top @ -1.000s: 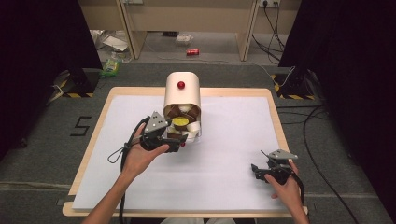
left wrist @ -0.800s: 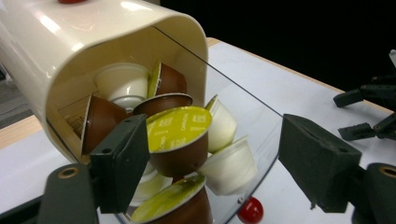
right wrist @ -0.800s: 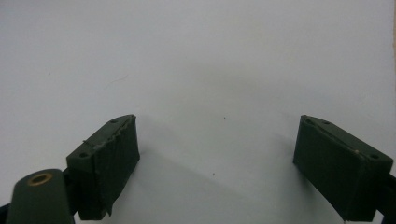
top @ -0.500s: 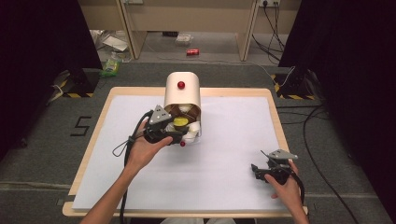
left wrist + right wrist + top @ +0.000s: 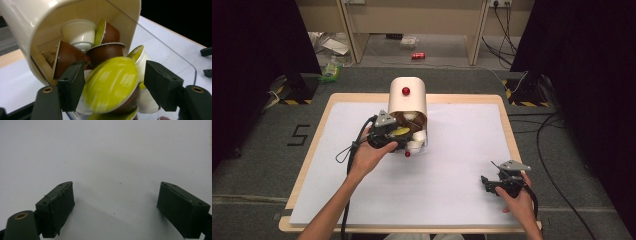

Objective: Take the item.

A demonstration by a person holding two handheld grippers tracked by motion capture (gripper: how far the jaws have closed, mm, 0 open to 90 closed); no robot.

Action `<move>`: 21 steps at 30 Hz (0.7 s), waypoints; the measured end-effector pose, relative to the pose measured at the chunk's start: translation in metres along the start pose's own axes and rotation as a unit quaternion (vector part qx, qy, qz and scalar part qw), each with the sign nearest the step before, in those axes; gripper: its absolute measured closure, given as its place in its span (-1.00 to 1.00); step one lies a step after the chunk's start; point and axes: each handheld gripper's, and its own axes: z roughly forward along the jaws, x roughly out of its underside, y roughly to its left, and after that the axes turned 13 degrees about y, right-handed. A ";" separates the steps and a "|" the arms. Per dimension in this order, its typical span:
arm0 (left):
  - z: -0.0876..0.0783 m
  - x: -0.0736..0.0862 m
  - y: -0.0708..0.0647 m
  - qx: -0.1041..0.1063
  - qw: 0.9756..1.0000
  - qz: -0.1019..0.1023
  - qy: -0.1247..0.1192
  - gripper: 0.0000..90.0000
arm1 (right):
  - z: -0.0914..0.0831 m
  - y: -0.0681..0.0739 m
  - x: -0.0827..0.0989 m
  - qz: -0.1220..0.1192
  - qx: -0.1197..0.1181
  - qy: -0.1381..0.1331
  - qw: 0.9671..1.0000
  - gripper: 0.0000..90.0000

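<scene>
Item: coffee capsule, yellow-green foil lid (image 5: 110, 83), brown body, blurred at its edges. Location: at the mouth of the cream capsule dispenser (image 5: 407, 97), which stands toward the far middle of the white table mat (image 5: 452, 175); the capsule sits between the jaws of the left gripper (image 5: 113, 87), lid facing the camera.

Left gripper (image 5: 388, 137): jaws spread to either side of the capsule. The left pad appears to meet the lid's rim, while the right pad stands just clear of it, so the grip reads as not yet closed (contact on the left side cannot be told for certain).

Adjacent stock: a heap of brown capsules (image 5: 106, 51), white capsules (image 5: 78, 32) and further green-lidded ones inside the dispenser's opening, spilling onto its clear front tray (image 5: 175, 62). A red knob (image 5: 406, 91) sits on the dispenser's top; a second small red piece (image 5: 407, 154) lies at the tray's near edge.

Right gripper (image 5: 502, 182): resting low on the mat at the near right, well apart from the dispenser, jaws parted and holding nothing (image 5: 116, 205).

Step in hand, as judged: picking one capsule from the heap. Next move calls for closing squarely on the capsule's rim, then drawing it out toward the near side without dragging its neighbours off the tray.
</scene>
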 end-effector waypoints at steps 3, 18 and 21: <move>0.000 0.000 -0.001 -0.008 1.000 0.008 0.004 -0.25 | 0.000 0.000 0.000 0.000 0.000 0.000 1.000 -0.67; -0.005 -0.001 -0.003 -0.006 1.000 0.023 0.004 -0.11 | 0.000 0.000 0.000 0.000 0.000 0.000 1.000 -0.67; -0.008 -0.004 -0.004 -0.003 1.000 0.024 -0.001 -0.11 | 0.000 0.000 0.000 0.000 0.000 0.000 1.000 -0.67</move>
